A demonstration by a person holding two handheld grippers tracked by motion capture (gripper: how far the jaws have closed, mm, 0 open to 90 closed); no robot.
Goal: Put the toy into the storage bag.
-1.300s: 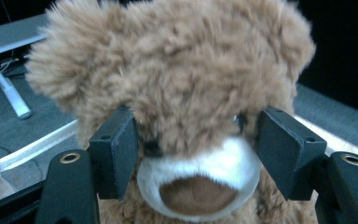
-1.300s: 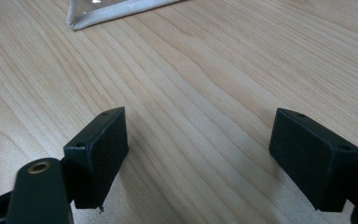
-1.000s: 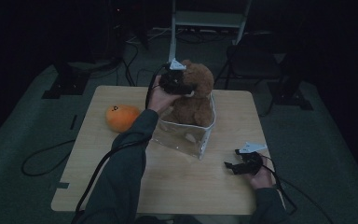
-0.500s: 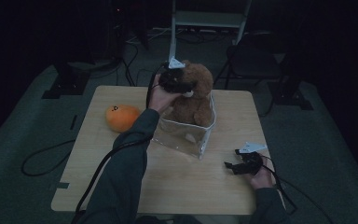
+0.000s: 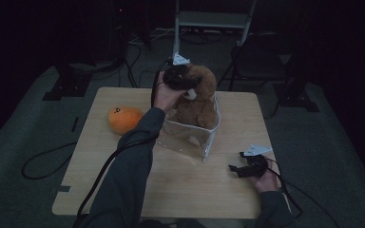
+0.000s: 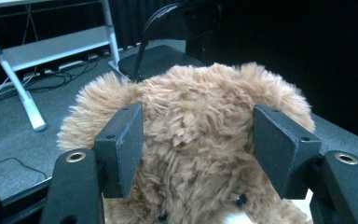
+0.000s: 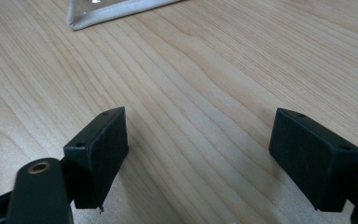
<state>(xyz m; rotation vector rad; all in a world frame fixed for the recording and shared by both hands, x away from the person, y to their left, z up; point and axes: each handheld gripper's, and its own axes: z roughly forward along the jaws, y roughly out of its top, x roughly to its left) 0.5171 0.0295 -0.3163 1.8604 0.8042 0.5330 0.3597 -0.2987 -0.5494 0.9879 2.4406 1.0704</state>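
1. From the high view, one light wooden counter (image 5: 180,185) carried one clear, square-sided plastic bin (image 5: 190,137), one brown plush teddy bear (image 5: 197,102) sitting upright in it, and one round orange plush toy (image 5: 124,119) lying apart at the bin's left.
2. Two claws were there: the left claw (image 5: 184,84) was at the bear's head, and the right claw (image 5: 241,168) rested low on the counter near its right edge, well apart from the bin.
3. In the left gripper view, the left claw (image 6: 198,140) had just been closing; both pads pressed into the fur on either side of the bear's head (image 6: 200,154).
4. In the right gripper view, the right claw (image 7: 200,154) stood wide over bare wood, holding nothing, with one white-edged corner of the bin (image 7: 116,11) beyond.
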